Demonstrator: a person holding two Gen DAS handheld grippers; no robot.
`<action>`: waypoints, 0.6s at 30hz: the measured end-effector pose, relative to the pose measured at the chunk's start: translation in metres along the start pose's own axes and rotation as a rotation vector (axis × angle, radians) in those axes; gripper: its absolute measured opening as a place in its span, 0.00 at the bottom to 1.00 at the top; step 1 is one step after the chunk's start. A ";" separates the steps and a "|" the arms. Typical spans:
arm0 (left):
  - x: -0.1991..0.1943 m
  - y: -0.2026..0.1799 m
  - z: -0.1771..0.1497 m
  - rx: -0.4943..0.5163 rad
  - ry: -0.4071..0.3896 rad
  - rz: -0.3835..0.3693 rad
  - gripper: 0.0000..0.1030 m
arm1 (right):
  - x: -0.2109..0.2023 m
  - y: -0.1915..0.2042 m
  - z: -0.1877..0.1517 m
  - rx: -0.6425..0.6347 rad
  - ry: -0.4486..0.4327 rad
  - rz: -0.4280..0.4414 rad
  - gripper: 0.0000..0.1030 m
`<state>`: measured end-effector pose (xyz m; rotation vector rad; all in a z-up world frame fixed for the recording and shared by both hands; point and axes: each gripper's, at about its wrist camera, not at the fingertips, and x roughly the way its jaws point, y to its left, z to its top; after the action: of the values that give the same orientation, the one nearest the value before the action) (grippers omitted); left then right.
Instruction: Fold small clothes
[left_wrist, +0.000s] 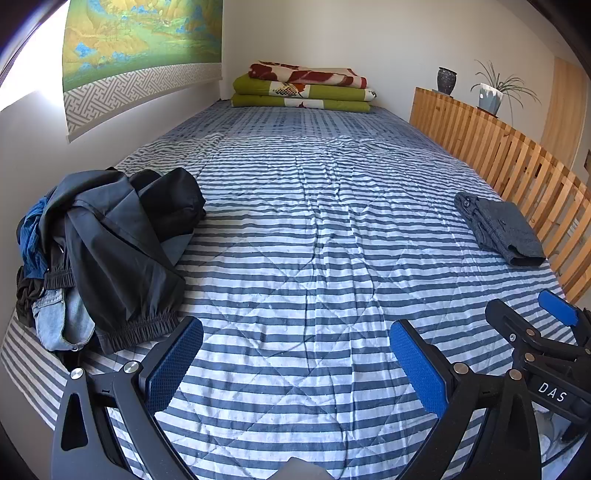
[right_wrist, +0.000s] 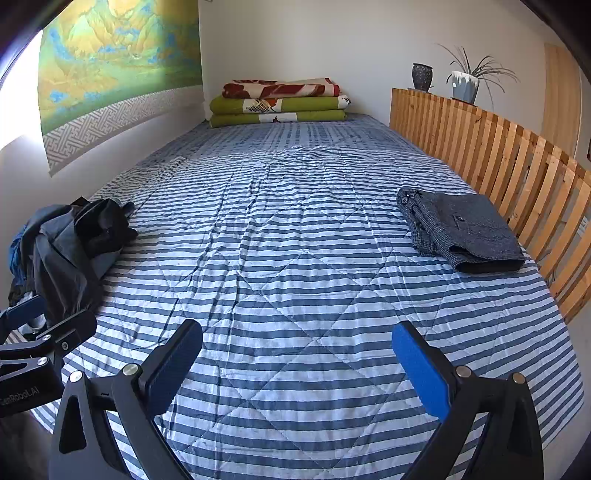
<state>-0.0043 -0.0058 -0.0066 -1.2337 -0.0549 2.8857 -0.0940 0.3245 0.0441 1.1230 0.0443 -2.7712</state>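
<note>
A heap of unfolded clothes (left_wrist: 110, 243) lies at the bed's left edge: black trousers with elastic cuffs on top, pale denim and a blue garment beneath. The same heap (right_wrist: 70, 243) shows at the left in the right wrist view. A folded dark grey garment (left_wrist: 502, 229) rests near the wooden rail on the right, and is seen as the folded garment (right_wrist: 461, 232) from the other side. My left gripper (left_wrist: 295, 358) hovers open over the striped quilt, nothing between its blue pads. My right gripper (right_wrist: 297, 360) is open too, over bare quilt. Each gripper appears at the edge of the other's view.
The blue and white striped quilt (left_wrist: 303, 229) covers the whole bed. Folded blankets (left_wrist: 303, 86) are stacked at the far end. A slatted wooden rail (left_wrist: 517, 158) runs along the right side, with a vase and a potted plant (left_wrist: 491, 94) on top. A wall hanging (left_wrist: 136, 48) is at left.
</note>
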 end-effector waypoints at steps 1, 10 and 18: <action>0.000 0.000 -0.001 0.000 0.000 0.000 0.99 | 0.000 0.000 0.000 0.000 0.001 0.000 0.98; 0.000 0.000 -0.003 0.005 0.003 0.002 0.99 | -0.001 -0.001 0.000 0.001 -0.001 0.001 0.98; 0.000 -0.002 -0.003 0.008 0.002 0.002 0.99 | -0.002 -0.001 0.000 -0.001 -0.003 0.001 0.98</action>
<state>-0.0023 -0.0038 -0.0089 -1.2366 -0.0418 2.8835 -0.0926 0.3260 0.0451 1.1181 0.0447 -2.7718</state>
